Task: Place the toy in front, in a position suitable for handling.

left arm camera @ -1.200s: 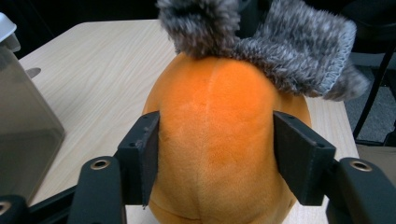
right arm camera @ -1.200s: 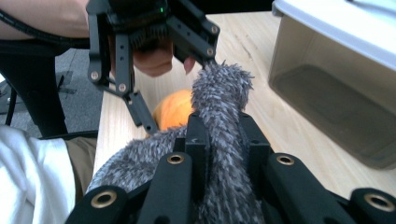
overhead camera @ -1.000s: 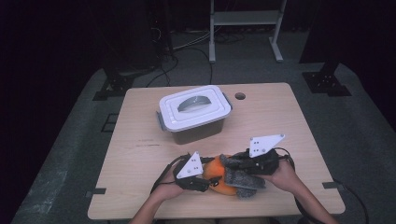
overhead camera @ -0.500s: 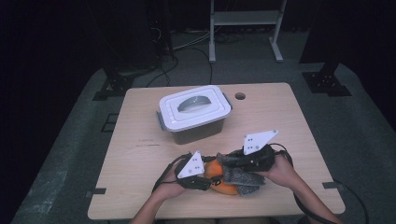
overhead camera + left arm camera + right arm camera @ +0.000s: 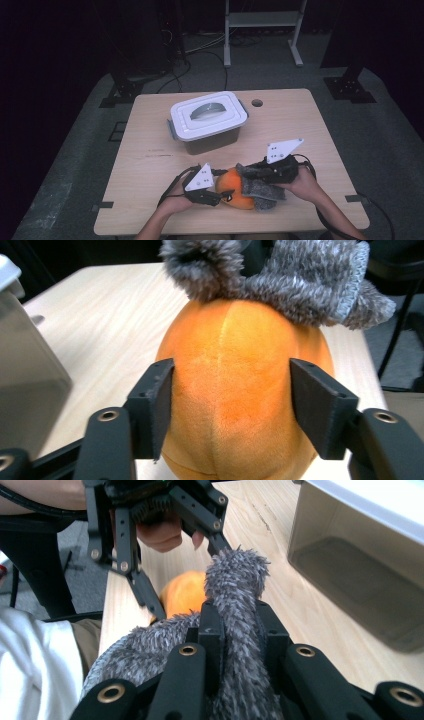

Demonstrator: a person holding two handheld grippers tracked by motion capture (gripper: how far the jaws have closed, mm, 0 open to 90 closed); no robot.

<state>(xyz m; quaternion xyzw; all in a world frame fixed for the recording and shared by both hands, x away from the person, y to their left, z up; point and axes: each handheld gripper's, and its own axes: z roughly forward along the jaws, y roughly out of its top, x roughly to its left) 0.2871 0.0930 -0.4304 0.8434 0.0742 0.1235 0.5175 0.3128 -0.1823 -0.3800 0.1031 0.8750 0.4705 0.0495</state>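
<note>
Wooden table [image 5: 150,165], orange plush [image 5: 240,390] apparently gripped, lidded bin [image 5: 209,120]

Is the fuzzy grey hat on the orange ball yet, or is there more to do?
Partly done. The grey hat already sits over the far end of the orange ball. In hand: the left gripper steadies the ball between its jaws, and the right gripper is shut on a fold of the hat. Left to do: most of the ball is bare, so the hat probably needs pulling further on.
</note>
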